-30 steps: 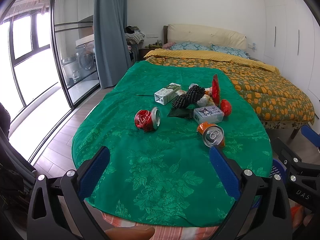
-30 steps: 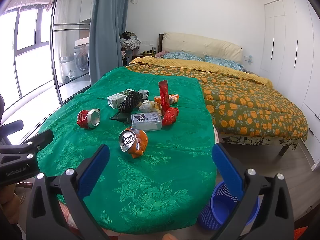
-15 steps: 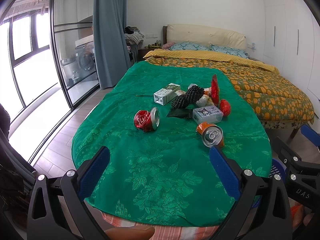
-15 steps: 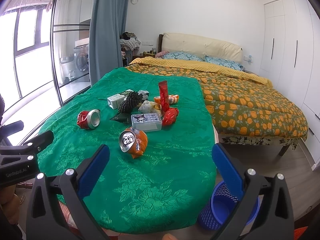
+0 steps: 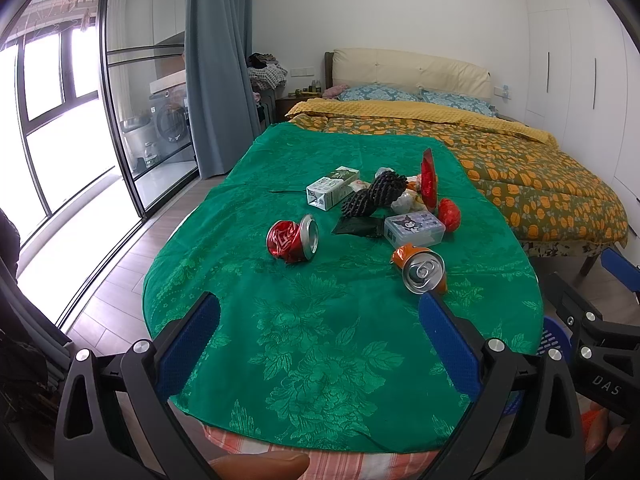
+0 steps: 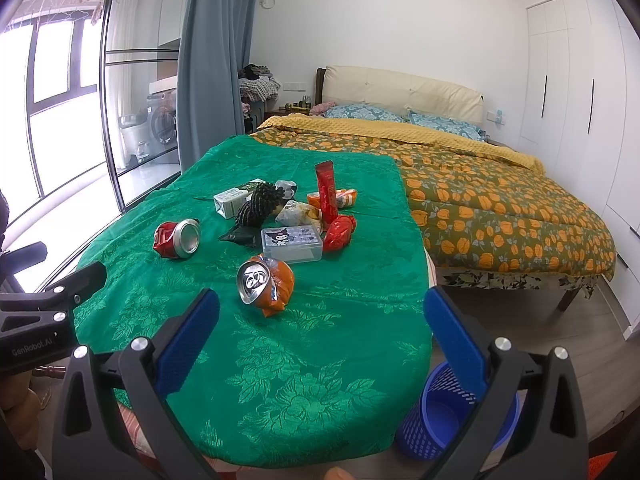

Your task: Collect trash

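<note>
Trash lies in a heap on the green tablecloth (image 5: 320,344) (image 6: 304,360). Nearest are a crushed orange can (image 5: 422,270) (image 6: 264,280) and a crushed red can (image 5: 292,239) (image 6: 176,239). Behind them sit a clear plastic box (image 5: 414,229) (image 6: 292,243), a milk carton (image 5: 332,193) (image 6: 234,202), a black spiky wrapper (image 5: 374,196) (image 6: 256,204), a red tube (image 5: 427,180) (image 6: 326,192) and a red wrapper (image 5: 449,215) (image 6: 339,233). My left gripper (image 5: 320,344) is open over the table's near edge, holding nothing. My right gripper (image 6: 320,344) is open too, just short of the orange can.
A blue mesh bin (image 6: 452,416) stands on the floor at the table's near right corner. A bed with an orange-patterned quilt (image 6: 500,200) fills the right side. Glass sliding doors (image 5: 72,140) and a grey curtain (image 5: 216,72) stand to the left.
</note>
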A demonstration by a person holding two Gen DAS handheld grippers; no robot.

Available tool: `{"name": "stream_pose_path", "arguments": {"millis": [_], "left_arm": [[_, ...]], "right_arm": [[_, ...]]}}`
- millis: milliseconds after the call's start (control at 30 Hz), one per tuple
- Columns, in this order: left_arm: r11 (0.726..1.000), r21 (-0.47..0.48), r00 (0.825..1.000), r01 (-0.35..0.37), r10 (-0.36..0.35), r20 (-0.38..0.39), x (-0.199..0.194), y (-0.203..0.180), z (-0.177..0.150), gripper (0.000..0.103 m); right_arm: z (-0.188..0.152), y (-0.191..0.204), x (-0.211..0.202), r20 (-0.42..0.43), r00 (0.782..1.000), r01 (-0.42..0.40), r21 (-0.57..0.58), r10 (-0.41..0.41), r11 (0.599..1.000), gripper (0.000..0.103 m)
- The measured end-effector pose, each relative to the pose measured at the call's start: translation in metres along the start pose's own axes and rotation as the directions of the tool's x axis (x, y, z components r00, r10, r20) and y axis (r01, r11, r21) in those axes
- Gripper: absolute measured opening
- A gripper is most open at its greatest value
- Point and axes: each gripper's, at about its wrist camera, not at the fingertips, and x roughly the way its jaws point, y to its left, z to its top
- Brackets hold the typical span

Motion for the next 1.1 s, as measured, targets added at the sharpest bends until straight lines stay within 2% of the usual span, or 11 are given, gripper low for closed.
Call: {"name": "stream_pose_path", "arguments": {"millis": [1100], "left_arm": [[1.000, 0.002, 1.000, 0.000, 0.000, 0.000, 0.0000, -0.0001, 0.0000, 0.099]], "right_arm": [[-0.0010, -0.0023, -0.0026, -0.001, 1.000, -0.001, 0.001, 0.001, 1.000, 0.098]]}}
